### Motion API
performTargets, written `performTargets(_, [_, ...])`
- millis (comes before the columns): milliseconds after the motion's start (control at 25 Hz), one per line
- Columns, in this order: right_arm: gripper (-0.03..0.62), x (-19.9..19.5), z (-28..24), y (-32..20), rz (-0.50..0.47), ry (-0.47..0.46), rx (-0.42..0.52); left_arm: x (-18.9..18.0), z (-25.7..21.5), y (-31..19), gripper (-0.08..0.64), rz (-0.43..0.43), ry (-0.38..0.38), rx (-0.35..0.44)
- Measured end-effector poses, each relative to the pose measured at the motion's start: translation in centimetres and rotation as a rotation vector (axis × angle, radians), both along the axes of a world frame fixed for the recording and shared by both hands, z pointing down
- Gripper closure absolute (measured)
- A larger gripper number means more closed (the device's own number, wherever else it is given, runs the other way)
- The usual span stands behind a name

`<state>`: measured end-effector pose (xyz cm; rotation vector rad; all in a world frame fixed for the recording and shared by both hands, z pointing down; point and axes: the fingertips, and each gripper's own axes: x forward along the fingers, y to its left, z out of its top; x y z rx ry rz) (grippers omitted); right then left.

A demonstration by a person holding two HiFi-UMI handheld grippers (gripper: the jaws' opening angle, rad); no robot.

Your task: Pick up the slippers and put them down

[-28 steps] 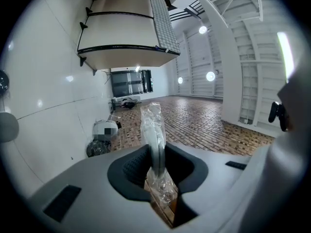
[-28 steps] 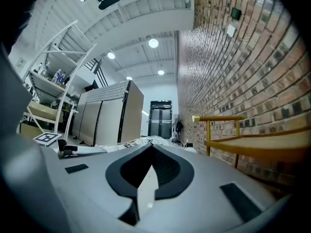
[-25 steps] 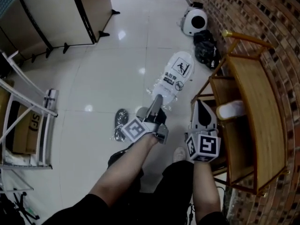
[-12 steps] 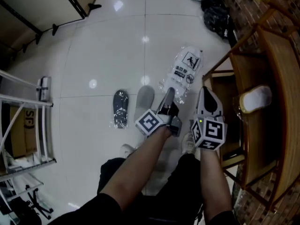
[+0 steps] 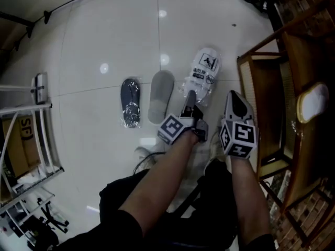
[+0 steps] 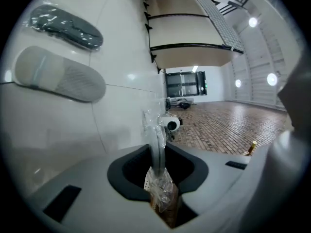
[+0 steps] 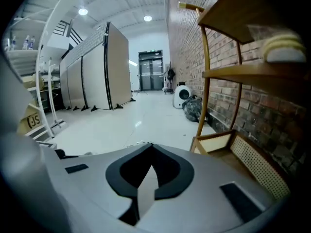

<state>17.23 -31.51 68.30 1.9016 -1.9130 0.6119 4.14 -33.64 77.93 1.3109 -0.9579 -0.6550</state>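
Left gripper view: left gripper (image 6: 158,149) fingers pinch only the thin wrap of the bagged slipper (image 5: 203,72), near the grey slipper (image 5: 160,95) on the floor (image 5: 104,35). The film may slip or tear. Right gripper (image 7: 151,147) fingers are closed and empty.

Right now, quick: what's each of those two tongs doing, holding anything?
Left tongs: closed on the plastic-wrapped white slipper.
Right tongs: closed, nothing in them.
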Motion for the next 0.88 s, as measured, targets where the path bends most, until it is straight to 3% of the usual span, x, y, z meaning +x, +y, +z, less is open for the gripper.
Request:
performTargets(160, [0.583,-0.6,3.6,0.9,-0.033,-0.038,-0.098,-0.1,4.8,1.5,0.488,-0.007,-0.026,-0.097])
performTargets(400, [0.583,-1.8,3.8,0.9,-0.102,-0.054,-0.109,-0.8,8.4,4.3,0.489,-0.066,-0.017,-0.219])
performTargets(560, [0.583,-1.9,4.2,1.4,-0.132,-0.056,-0.127,-1.5,10.7,6.8,0.482,-0.047,-0.079,-0.325])
performTargets(600, [0.583,-1.9,4.4,1.4,-0.136,-0.056,-0.129,-1.5,11.3,7.2,0.446,-0.032,-0.101,-0.355])
performTargets(680, [0.583,-1.9,4.6,1.5,-0.132,-0.059,-0.132,-1.3,12.6,7.8,0.258,0.039,-0.183,-0.434])
performTargets(720, [0.583,-1.8,4.7,1.6,-0.125,-0.061,-0.136,-1.1,13.2,8.2,0.222,0.106,-0.254,-0.474])
performTargets(880, [0.583,-2.0,5.0,1.8,-0.14,-0.064,-0.139,-0.5,14.2,9.3,0.218,0.485,-0.631,-0.545])
